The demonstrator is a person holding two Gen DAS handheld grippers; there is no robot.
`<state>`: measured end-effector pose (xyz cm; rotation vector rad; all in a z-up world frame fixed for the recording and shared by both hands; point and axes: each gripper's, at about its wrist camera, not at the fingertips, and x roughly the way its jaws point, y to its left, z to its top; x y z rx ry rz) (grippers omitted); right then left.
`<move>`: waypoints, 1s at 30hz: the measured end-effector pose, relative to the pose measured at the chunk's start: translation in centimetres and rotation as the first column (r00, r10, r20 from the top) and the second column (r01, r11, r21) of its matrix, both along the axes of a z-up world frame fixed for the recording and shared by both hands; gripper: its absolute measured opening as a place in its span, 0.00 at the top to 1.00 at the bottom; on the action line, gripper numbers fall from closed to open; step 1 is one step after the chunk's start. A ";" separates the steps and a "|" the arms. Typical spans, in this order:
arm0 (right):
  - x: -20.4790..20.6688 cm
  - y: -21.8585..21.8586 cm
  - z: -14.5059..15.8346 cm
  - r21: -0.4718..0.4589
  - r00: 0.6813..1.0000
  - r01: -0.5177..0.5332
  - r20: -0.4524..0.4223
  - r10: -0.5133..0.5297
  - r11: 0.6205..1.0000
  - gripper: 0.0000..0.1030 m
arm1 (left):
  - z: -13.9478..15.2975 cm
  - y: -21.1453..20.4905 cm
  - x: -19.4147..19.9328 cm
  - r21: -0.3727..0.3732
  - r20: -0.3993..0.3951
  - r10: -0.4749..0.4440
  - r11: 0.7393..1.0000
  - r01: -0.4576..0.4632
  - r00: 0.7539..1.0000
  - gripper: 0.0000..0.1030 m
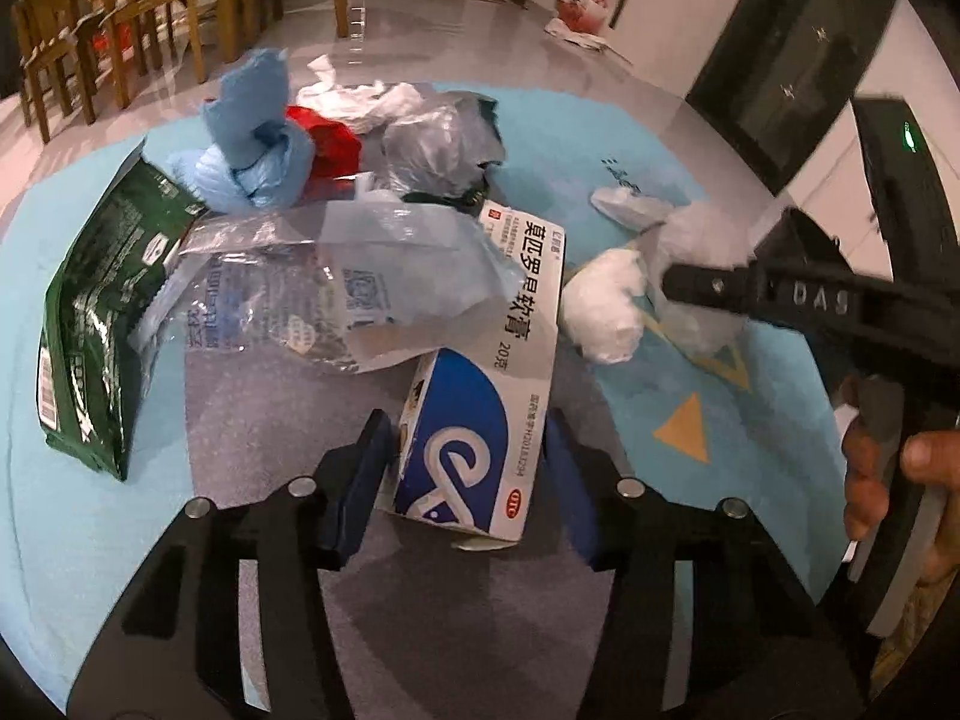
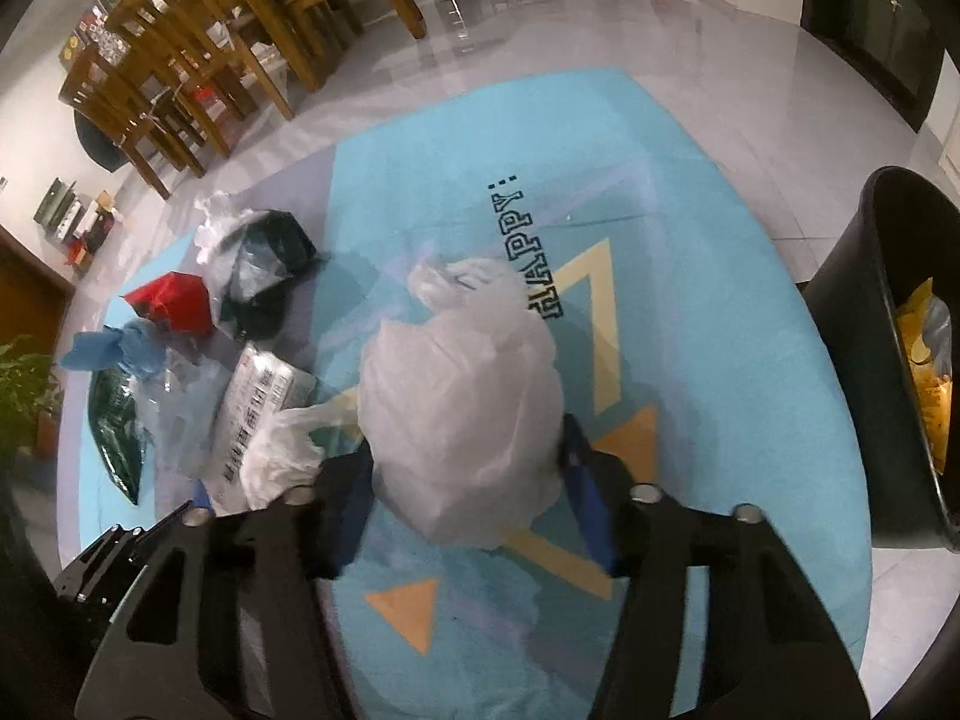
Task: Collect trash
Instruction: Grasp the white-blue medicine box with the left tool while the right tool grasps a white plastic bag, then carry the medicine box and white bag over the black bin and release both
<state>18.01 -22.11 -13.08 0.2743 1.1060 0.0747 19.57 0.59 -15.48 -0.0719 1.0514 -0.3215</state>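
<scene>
My left tongs [image 1: 465, 468] point down at the rug [image 1: 660, 396] and stand on both sides of the box [image 1: 474, 420], a white and blue medicine carton. The right pad touches the box side; at the left pad I see a thin gap, so I cannot tell if the hold is firm. The box lies on the rug, its far end under a clear wrapper [image 1: 336, 288].

My right tongs [image 2: 468, 462] are clenched on the white bag [image 2: 462, 408], with both blue pads pressed into its sides (the plastic bulges over them). The bag sits on the rug beside the word "HAPPY" [image 2: 540, 252].

The other trash lies on the rug behind the box: a green pouch [image 1: 96, 324] at the left, a blue bag [image 1: 252, 138], a red piece [image 1: 327, 138], and a grey bag [image 1: 432, 144]. A small white wad [image 1: 606, 312] lies just right of the box.

The black bin [image 2: 870, 372] stands at the right edge of the rug, with yellow wrappers [image 2: 924, 360] inside. Wooden chairs [image 2: 180, 60] stand far behind on the tiled floor [image 2: 600, 18].
</scene>
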 end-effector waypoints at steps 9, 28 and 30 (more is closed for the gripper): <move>-1.9 -1.0 1.3 0.017 0.999 -0.030 0.034 0.029 0.999 0.74 | 1.2 0.4 -1.2 -0.037 -0.020 0.020 0.999 -0.020 1.000 0.56; -6.7 -5.2 6.1 0.151 0.982 -0.019 0.189 -0.010 0.988 0.74 | 6.7 -0.4 -7.7 -0.052 0.152 0.046 0.998 -0.039 0.987 0.60; -7.0 -5.4 6.6 0.168 0.979 -0.022 0.204 -0.013 0.986 0.74 | 7.3 -0.1 -8.2 -0.087 0.147 0.065 0.995 -0.052 0.987 0.60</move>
